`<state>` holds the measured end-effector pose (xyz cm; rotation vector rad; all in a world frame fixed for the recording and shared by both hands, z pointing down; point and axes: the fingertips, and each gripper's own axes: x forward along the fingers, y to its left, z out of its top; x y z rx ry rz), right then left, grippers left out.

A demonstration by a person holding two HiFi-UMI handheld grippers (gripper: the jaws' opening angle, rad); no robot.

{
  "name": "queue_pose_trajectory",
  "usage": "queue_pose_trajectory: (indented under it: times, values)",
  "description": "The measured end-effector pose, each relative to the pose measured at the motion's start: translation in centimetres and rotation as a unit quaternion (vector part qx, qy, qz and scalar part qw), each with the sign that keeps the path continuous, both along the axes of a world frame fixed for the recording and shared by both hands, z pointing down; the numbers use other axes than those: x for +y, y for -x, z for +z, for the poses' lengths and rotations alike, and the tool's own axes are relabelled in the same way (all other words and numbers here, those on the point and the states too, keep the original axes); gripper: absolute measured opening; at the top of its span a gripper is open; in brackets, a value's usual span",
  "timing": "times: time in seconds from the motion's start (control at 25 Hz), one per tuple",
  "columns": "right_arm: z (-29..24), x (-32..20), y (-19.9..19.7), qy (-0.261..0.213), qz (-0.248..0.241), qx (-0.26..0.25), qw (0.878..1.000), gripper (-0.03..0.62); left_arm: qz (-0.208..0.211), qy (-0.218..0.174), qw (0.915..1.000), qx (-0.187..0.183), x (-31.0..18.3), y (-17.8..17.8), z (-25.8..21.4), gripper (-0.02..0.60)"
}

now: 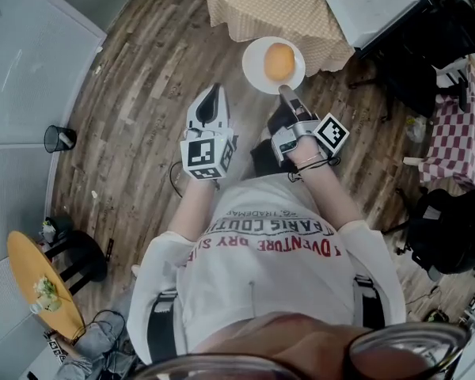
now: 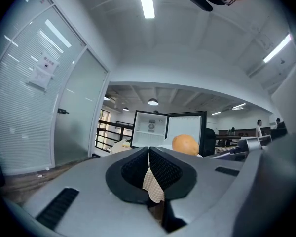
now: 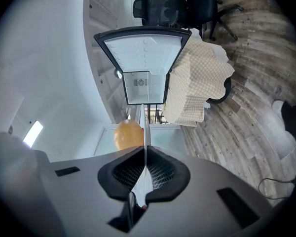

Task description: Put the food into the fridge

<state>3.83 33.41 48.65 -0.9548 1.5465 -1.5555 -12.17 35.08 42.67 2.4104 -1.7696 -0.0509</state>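
Note:
A white plate (image 1: 257, 76) carries an orange (image 1: 279, 62) above the wooden floor, just in front of the person. My right gripper (image 1: 286, 94) is shut on the plate's near rim. In the right gripper view the plate (image 3: 147, 127) shows edge-on between the pads, with the orange (image 3: 128, 134) to its left. My left gripper (image 1: 213, 95) hangs to the left of the plate, shut and holding nothing. Ahead, the small fridge (image 2: 166, 127) stands with its door open; it also shows in the right gripper view, fridge (image 3: 143, 68).
A table with a checked cloth (image 1: 261, 2) stands just beyond the plate, the fridge box (image 1: 368, 2) to its right. Black office chairs (image 1: 451, 228) and a red-checked table (image 1: 461, 133) are on the right. A black wire bin (image 1: 59, 138) and a round orange side table (image 1: 20, 260) stand at the left, by a glass wall.

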Motion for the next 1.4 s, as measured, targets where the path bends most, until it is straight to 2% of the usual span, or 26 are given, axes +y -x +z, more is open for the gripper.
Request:
queue_pose_trajectory:
  times: [0.2, 0.48, 0.64, 0.88, 1.08, 1.4]
  values:
    - [-0.1, -6.3, 0.9, -0.004, -0.020, -0.010, 1.000, 0.034, -0.018, 0.002, 0.9998, -0.006, -5.2, 0.6, 0.1, 0.028]
    - [-0.3, -17.2, 1.2, -0.003, -0.043, -0.008, 0.999, 0.034, -0.046, -0.001, 0.9989, -0.009, -16.0, 1.0, -1.1, 0.028]
    - [-0.8, -23.6, 0.5, -0.008, -0.051, -0.008, 0.999, 0.035, -0.043, -0.003, 0.9991, 0.002, -22.4, -0.3, -1.2, 0.028]
    - [-1.3, -31.7, -2.6, -0.013, -0.041, -0.023, 0.999, 0.034, -0.032, -0.006, 0.9995, 0.002, -30.8, -3.3, -1.2, 0.028]
    - [-1.1, -36.1, -4.8, -0.010, -0.021, -0.025, 0.999, 0.034, -0.021, -0.004, 0.9997, -0.008, -34.8, -4.5, -1.2, 0.028]
    - [0.9, -39.7, -7.0, 0.018, 0.012, -0.040, 0.999, 0.035, 0.011, 0.016, 0.9998, -0.010, -39.9, -6.6, 0.5, 0.028]
